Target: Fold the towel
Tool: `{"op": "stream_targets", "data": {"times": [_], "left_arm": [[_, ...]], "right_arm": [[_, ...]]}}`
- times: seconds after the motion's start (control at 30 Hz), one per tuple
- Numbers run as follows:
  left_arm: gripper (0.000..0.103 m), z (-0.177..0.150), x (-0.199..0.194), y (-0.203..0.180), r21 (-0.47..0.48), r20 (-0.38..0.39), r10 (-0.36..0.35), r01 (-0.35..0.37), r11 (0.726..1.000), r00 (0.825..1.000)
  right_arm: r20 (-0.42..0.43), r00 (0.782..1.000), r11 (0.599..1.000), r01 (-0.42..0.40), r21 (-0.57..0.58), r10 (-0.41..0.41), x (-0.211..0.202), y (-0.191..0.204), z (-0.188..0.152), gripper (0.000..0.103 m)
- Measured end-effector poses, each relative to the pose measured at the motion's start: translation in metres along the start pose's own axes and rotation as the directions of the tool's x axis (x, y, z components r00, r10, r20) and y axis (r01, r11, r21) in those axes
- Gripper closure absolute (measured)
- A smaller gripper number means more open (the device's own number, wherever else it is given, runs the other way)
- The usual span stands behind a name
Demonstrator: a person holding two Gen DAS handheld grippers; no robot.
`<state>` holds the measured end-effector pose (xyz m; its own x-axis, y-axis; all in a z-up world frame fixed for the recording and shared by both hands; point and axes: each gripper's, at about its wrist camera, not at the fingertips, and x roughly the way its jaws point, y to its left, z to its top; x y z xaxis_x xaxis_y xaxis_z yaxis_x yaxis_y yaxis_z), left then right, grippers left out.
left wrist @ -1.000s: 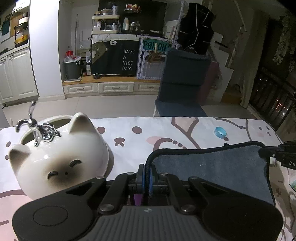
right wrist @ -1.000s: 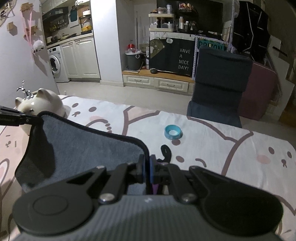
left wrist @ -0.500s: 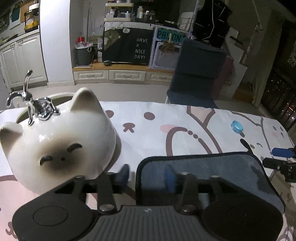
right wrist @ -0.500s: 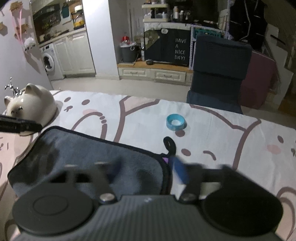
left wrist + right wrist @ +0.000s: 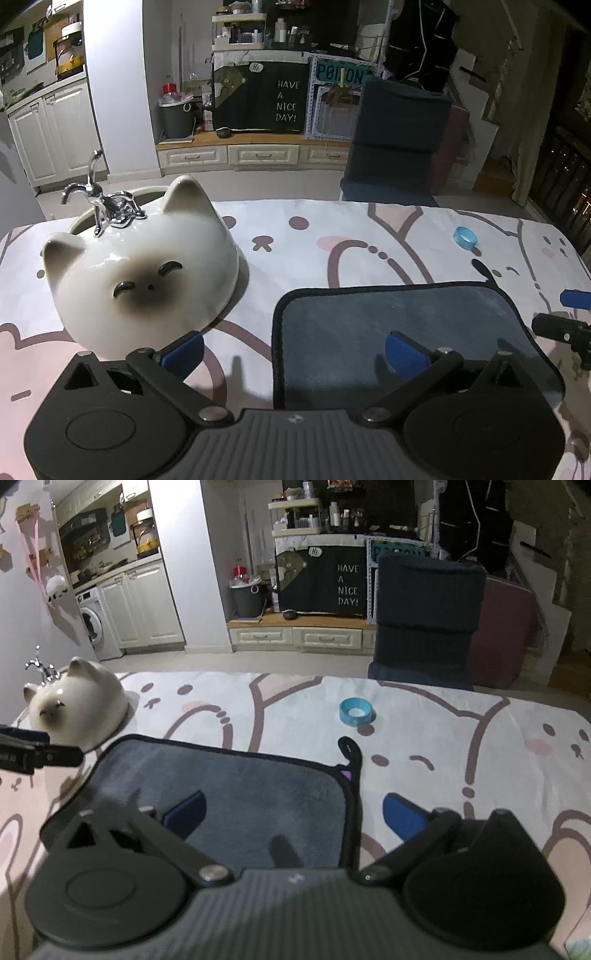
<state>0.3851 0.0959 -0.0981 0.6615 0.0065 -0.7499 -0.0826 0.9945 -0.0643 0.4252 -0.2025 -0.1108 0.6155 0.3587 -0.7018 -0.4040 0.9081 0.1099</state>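
A dark grey towel [image 5: 388, 325] with black trim lies flat and folded on the cartoon-print table cover; it also shows in the right wrist view [image 5: 229, 797]. Its hanging loop [image 5: 349, 749] sticks out at the far right corner. My left gripper [image 5: 293, 350] is open and empty over the towel's left near edge. My right gripper [image 5: 293, 814] is open and empty, straddling the towel's right edge. Each gripper's tip shows in the other's view: the right one [image 5: 565, 325] and the left one [image 5: 33, 751].
A white cat-shaped ceramic basin [image 5: 144, 266] with a chrome tap stands left of the towel, close to my left gripper. A small blue tape ring [image 5: 354, 710] lies on the table cover [image 5: 443, 738] beyond the towel. A dark chair [image 5: 424, 620] stands behind the table.
Both grippers were shut on the towel's raised edge a second ago. They have opened and let go, and the towel has dropped flat onto the table.
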Motion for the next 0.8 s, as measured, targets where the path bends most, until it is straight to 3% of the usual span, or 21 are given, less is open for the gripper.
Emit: {"op": "stream_targets", "data": {"times": [0.8], "left_arm": [[0.000,-0.022,-0.094,-0.027,0.008,0.059,0.016,-0.016,1.000,0.998]], "right_arm": [[0.043,0.999,0.998,-0.006,0.057,0.003,-0.071,0.018,-0.010,0.001]]}}
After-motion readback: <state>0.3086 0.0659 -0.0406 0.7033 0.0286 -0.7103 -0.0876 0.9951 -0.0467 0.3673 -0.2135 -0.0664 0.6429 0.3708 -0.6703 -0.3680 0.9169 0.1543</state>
